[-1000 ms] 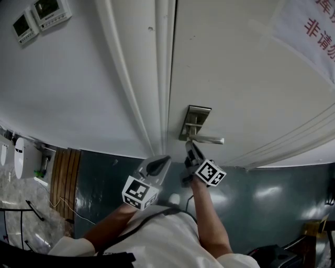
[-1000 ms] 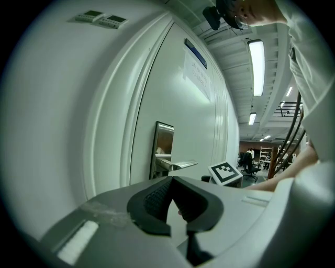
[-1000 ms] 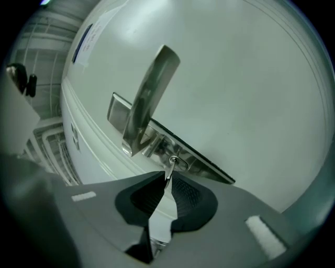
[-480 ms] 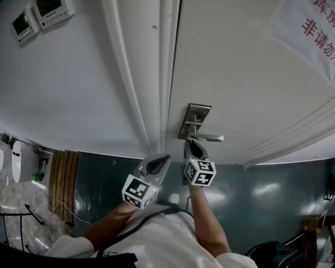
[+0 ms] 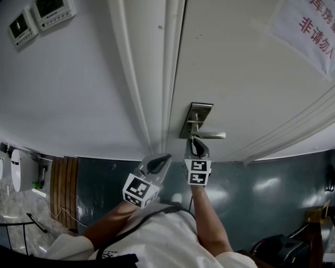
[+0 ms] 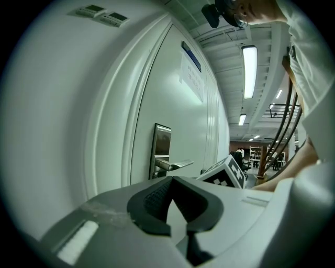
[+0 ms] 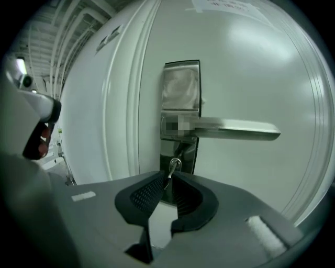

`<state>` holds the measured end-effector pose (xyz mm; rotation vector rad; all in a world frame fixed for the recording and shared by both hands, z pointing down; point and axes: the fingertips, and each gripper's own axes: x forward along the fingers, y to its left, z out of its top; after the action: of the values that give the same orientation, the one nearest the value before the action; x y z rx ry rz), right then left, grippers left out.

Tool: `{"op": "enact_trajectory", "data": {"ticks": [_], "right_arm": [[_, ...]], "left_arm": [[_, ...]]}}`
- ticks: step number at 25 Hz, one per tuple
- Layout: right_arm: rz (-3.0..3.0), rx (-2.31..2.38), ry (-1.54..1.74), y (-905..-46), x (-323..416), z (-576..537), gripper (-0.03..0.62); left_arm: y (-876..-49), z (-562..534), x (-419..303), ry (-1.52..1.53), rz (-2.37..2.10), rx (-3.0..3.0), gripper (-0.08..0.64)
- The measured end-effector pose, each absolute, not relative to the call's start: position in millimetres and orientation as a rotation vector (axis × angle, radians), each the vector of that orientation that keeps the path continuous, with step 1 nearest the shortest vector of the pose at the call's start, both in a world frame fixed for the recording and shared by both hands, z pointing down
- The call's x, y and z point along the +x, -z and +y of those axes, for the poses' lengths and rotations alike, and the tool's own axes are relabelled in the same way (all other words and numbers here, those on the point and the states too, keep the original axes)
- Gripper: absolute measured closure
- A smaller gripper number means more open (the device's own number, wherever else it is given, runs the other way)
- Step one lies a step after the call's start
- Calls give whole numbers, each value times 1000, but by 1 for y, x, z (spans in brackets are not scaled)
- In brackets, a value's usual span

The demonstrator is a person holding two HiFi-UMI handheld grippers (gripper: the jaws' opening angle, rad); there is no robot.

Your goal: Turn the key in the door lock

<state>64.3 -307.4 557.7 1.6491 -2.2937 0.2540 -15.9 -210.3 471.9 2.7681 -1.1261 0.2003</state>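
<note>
On the white door (image 5: 246, 78), a steel lock plate (image 5: 196, 119) carries a lever handle (image 5: 211, 135). Below the lever a small key (image 7: 171, 167) sits in the keyhole of the plate (image 7: 181, 91). My right gripper (image 7: 168, 179) is shut on the key's bow, and the head view shows this gripper (image 5: 196, 143) right under the lever. My left gripper (image 5: 163, 157) hangs shut and empty to the left, in front of the door frame. In its own view the left gripper (image 6: 170, 180) looks past the plate (image 6: 161, 148) and the right gripper's marker cube (image 6: 225, 172).
A ribbed door frame (image 5: 157, 78) runs beside the lock. Two wall control panels (image 5: 49, 11) hang at the upper left. A paper notice with red characters (image 5: 309, 23) is on the door. Dark teal floor (image 5: 261, 183) and wooden slats (image 5: 65, 183) lie below.
The right gripper has rolled at the keyhole: its marker cube, earlier tilted out to the right, now faces the head camera squarely. The left gripper has stayed where it was.
</note>
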Motion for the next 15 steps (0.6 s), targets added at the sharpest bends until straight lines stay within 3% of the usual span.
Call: {"op": "enact_trajectory", "data": {"ticks": [15], "right_arm": [[-1971, 1447, 336, -559, 55, -305, 548]], "left_arm": [[-472, -211, -26, -193, -1059, 2798, 557]]}}
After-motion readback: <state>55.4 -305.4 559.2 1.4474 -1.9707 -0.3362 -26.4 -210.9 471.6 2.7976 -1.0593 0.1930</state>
